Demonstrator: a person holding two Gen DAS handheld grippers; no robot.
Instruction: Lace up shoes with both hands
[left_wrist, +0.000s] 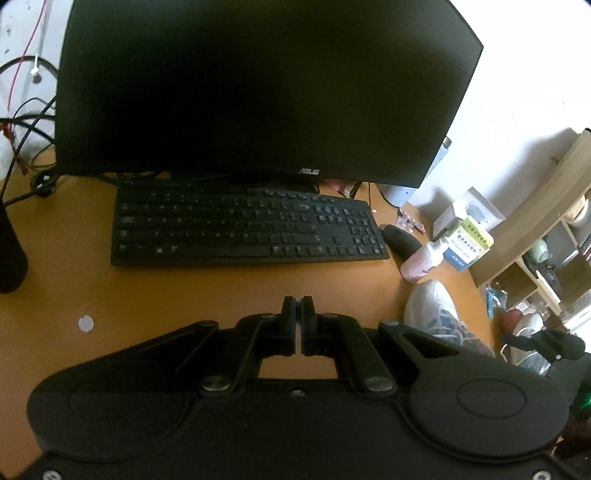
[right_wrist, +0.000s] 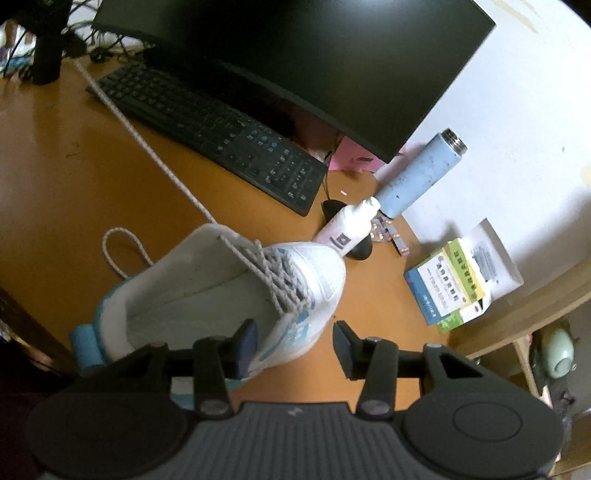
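Pulling a grey-white braided lace (right_wrist: 155, 155) taut, the left gripper (left_wrist: 298, 314) is keeping jaws together while the right gripper (right_wrist: 295, 343), jaws apart, is straddling the white-and-blue mesh sneaker (right_wrist: 236, 291).

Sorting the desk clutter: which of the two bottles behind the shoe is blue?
The taller metal-capped bottle beside the monitor; the white squeeze bottle is smaller.
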